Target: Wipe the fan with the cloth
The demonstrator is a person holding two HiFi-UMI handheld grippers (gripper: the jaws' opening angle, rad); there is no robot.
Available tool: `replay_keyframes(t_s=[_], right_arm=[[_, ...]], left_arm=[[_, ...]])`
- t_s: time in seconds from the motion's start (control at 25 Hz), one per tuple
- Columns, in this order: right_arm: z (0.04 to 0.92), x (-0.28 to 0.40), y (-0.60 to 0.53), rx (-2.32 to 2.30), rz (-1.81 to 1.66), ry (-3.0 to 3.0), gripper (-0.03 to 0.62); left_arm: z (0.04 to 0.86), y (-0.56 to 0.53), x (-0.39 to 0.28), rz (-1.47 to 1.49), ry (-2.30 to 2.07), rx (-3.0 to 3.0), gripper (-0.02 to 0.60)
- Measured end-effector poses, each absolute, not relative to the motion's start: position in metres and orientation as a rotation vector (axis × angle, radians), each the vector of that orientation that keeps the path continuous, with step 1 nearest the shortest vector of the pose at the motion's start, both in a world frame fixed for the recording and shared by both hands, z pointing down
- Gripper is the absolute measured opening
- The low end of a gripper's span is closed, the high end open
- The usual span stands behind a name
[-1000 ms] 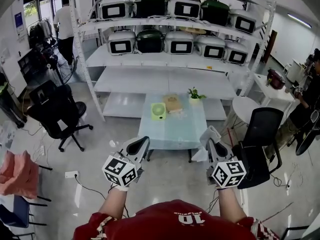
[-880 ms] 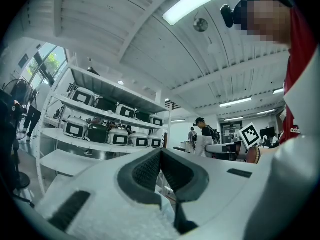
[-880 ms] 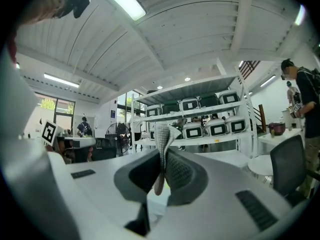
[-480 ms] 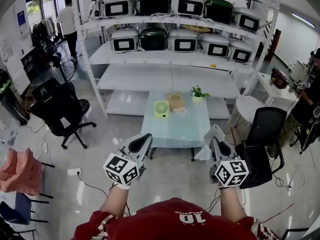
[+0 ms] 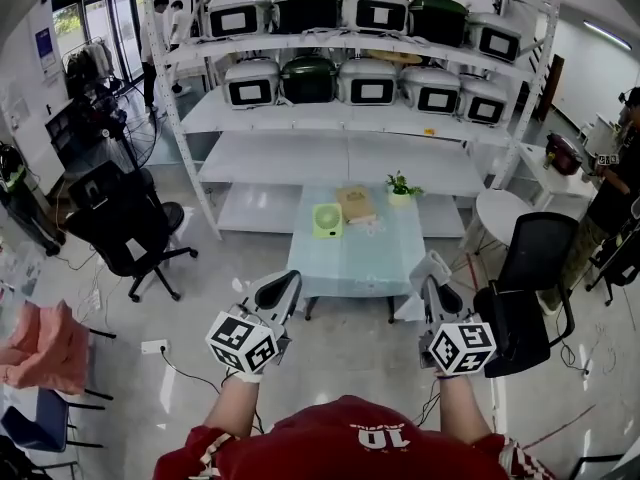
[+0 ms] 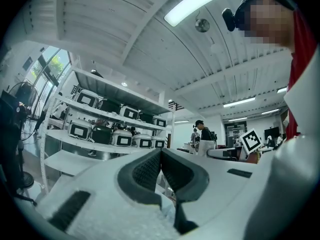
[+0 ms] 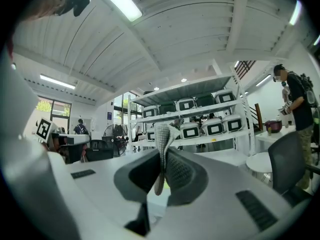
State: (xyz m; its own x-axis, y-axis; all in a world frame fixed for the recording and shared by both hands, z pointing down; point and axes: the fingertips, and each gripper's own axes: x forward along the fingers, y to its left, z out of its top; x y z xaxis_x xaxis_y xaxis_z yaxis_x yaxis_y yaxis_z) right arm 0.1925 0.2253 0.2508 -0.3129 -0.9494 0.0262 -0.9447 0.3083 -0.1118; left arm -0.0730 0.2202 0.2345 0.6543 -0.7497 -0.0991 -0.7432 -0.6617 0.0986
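A small light-green fan (image 5: 326, 220) stands at the far left of a low glass table (image 5: 350, 263), well ahead of both grippers. My right gripper (image 5: 432, 276) is shut on a white cloth (image 5: 409, 306), which hangs below its jaws. In the right gripper view the cloth (image 7: 162, 132) sticks up pinched between the pads of that gripper (image 7: 162, 156). My left gripper (image 5: 286, 286) is held level with it at the left. Its jaws are pressed together with nothing between them, as the left gripper view (image 6: 161, 156) shows. Both grippers hover over the floor, short of the table's near edge.
A brown packet (image 5: 355, 204) and a small potted plant (image 5: 400, 187) share the table. Behind it stands a white rack (image 5: 340, 153) with several cookers. Black office chairs stand at left (image 5: 120, 218) and right (image 5: 525, 293), near a round white table (image 5: 497, 213). A pink cloth (image 5: 40, 348) lies far left.
Both grippers keep nearly the same places and stay shut. The table, fan and rack have drifted slightly to the right in the head view.
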Motion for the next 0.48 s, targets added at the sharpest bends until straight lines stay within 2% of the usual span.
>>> replay_keyframes(t_s=[0.48], right_arm=[[0.2514,0.1901,0.2262,-1.819,-0.135,2.450,0.020]], left_arm=[[0.2387,0.2167,-0.0718,-0.214,-1.286,2.801,0.005]])
